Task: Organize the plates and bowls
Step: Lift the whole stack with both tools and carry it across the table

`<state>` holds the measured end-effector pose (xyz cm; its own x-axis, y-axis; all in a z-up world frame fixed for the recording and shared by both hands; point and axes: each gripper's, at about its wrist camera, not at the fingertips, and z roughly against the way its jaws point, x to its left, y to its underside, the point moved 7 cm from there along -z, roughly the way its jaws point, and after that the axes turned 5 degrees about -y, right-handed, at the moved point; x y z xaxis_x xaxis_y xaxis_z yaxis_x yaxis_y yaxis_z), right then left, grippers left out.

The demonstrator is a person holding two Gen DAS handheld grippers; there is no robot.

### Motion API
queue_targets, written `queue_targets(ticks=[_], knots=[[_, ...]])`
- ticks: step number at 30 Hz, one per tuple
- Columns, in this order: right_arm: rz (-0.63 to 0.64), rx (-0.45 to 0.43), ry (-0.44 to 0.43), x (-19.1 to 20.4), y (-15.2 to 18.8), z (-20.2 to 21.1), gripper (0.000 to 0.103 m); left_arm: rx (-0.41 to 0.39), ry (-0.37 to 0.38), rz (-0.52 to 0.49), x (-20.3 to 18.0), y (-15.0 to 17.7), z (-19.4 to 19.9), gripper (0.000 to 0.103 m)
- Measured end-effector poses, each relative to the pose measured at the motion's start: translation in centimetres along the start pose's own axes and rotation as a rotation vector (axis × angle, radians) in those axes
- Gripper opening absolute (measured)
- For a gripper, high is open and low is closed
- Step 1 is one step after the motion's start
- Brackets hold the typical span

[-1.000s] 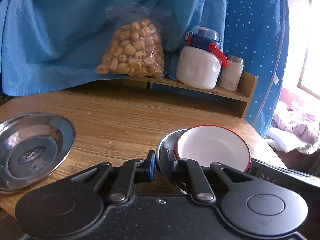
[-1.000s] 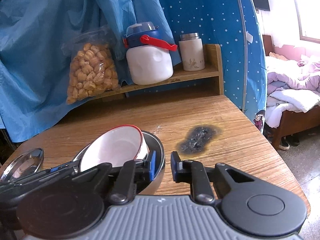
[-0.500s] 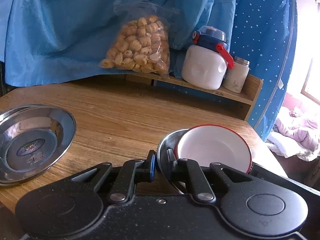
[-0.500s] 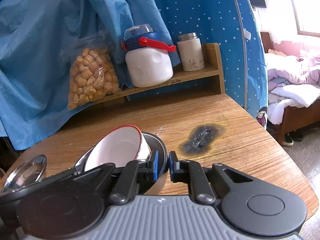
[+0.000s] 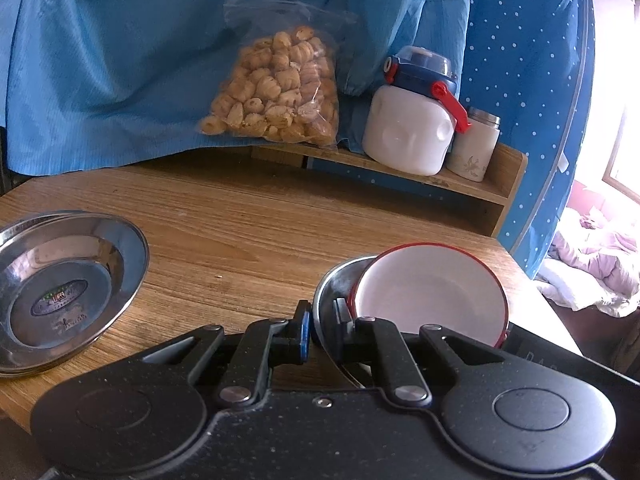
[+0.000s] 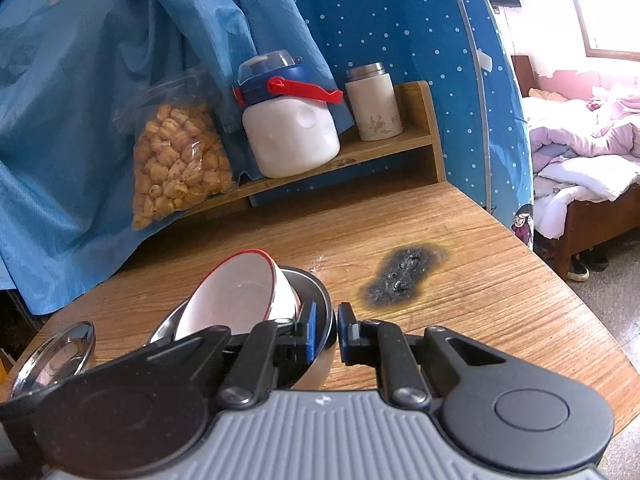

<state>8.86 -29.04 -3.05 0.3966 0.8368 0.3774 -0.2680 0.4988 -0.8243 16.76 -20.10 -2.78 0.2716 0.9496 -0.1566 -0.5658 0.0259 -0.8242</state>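
Note:
A white bowl with a red rim (image 5: 430,292) sits tilted inside a steel bowl (image 5: 340,276). My left gripper (image 5: 320,326) is shut on the steel bowl's left rim. My right gripper (image 6: 326,330) is shut on the same steel bowl's right rim (image 6: 320,292), with the white bowl (image 6: 236,296) leaning inside it. The bowls are held just above the wooden table (image 5: 260,232). A steel plate (image 5: 60,292) lies on the table at the left and shows at the left edge of the right wrist view (image 6: 56,356).
A low wooden shelf (image 5: 460,184) at the table's back carries a bag of snacks (image 5: 276,88), a white jug with a blue lid (image 5: 412,120) and a white canister (image 5: 476,148). Blue cloth hangs behind. A burn mark (image 6: 400,276) stains the table's right side. A bed stands at right.
My right gripper has closed on the steel bowl's rim. Both grippers and the bowls have risen slightly; the shelf and plate sit lower in view.

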Motion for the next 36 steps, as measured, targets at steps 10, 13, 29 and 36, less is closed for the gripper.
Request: queue_targets(ticks=[10,13,29,36], knots=[[-0.016,-0.020,0.004,-0.02,0.06,0.12,0.015,-0.011,-0.011,-0.020,-0.13,0.10,0.10,0.011],[-0.007,-0.028,0.004,0.06,0.13,0.15,0.015,-0.014,-0.013,-0.021,-0.12,0.12,0.13,0.011],[-0.012,-0.051,-0.005,0.06,0.31,0.47,0.014,-0.033,0.008,0.024,0.15,0.23,0.32,0.010],[-0.045,-0.053,-0.015,-0.16,0.42,0.78,0.014,-0.021,0.017,0.035,0.26,0.17,0.45,0.010]])
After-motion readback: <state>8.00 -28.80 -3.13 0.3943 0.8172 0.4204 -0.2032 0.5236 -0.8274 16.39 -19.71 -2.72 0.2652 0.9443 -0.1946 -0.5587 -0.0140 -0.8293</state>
